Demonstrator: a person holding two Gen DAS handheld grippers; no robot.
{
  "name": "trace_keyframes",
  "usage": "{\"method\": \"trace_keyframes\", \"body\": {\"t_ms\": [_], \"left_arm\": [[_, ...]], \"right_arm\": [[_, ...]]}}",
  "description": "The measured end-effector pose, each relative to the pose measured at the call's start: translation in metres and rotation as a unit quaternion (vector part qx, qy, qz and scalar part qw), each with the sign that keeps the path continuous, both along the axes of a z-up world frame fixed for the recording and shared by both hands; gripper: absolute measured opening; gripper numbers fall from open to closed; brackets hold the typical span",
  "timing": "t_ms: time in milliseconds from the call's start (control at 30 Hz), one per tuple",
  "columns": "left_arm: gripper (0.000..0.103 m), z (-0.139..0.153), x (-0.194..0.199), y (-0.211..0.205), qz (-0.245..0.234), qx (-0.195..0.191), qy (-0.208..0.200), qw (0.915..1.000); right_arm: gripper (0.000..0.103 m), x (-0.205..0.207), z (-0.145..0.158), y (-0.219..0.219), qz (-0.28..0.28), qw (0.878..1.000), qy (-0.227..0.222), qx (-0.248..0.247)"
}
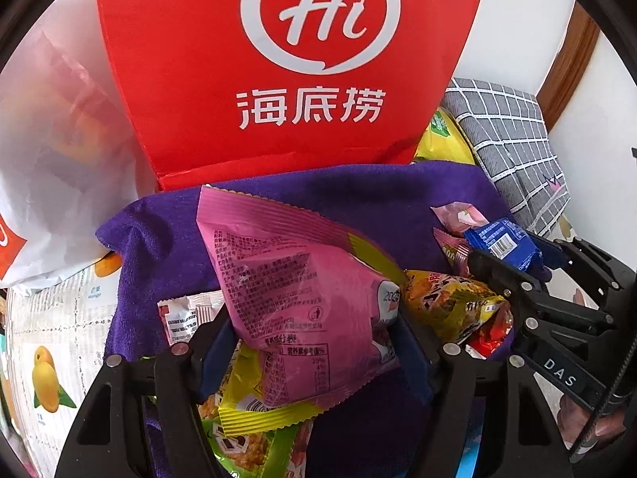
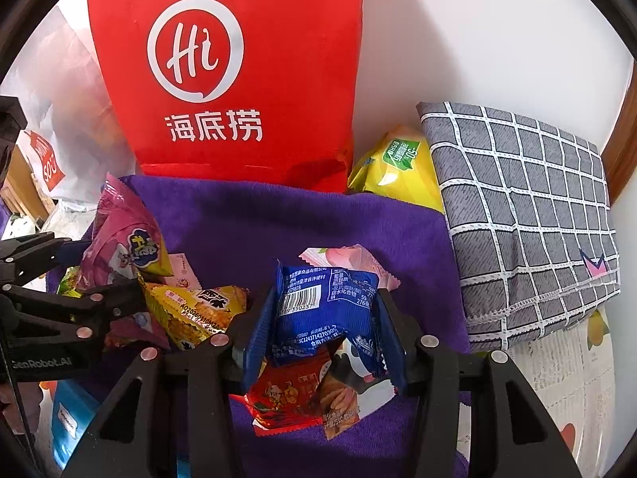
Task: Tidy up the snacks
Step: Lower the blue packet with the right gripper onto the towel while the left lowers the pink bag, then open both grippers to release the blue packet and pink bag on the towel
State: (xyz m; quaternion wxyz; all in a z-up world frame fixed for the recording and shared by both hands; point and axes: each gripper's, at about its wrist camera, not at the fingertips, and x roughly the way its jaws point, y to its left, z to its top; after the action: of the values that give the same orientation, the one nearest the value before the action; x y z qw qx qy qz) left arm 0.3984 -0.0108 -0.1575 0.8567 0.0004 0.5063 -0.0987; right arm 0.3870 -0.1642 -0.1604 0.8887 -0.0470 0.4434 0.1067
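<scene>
pink packet (image 1: 302, 290): large, crinkled, back label showing, tilted, clamped between the left gripper (image 1: 314, 342) fingers
blue packet (image 2: 324, 310): small, barcode side up, pinched in the right gripper (image 2: 324, 342)
yellow packet (image 2: 199, 312): lying on the purple towel (image 2: 278, 223)
red packet (image 2: 286, 398): flat beneath the blue one

Snacks (image 2: 199, 310) on towel (image 2: 302, 219), bag (image 2: 239, 79) behind.
</scene>
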Motion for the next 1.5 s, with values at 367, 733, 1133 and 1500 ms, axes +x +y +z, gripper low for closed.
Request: {"method": "trace_keyframes", "body": {"t_ms": [367, 733, 1133, 1500], "left_arm": [[0.075, -0.008, 0.003, 0.002, 0.005, -0.015, 0.018, 0.9997], [0.075, -0.002, -0.003, -0.003, 0.0, -0.02, 0.016, 0.9997], [0.091, 0.007, -0.019, 0.004, 0.008, -0.012, 0.017, 0.9997], [0.093, 0.034, -0.047, 0.007, 0.025, -0.01, 0.005, 0.9996]], "right_arm": [[0.05, 0.0, 0.0, 0.0, 0.002, 1.0, 0.001, -0.002], [0.053, -0.003, 0.005, -0.001, 0.004, 1.0, -0.005, -0.012], [0.074, -0.013, 0.017, 0.003, -0.003, 1.0, -0.011, -0.01], [0.086, -0.037, 0.042, 0.002, -0.022, 0.999, -0.025, 0.005]]}}
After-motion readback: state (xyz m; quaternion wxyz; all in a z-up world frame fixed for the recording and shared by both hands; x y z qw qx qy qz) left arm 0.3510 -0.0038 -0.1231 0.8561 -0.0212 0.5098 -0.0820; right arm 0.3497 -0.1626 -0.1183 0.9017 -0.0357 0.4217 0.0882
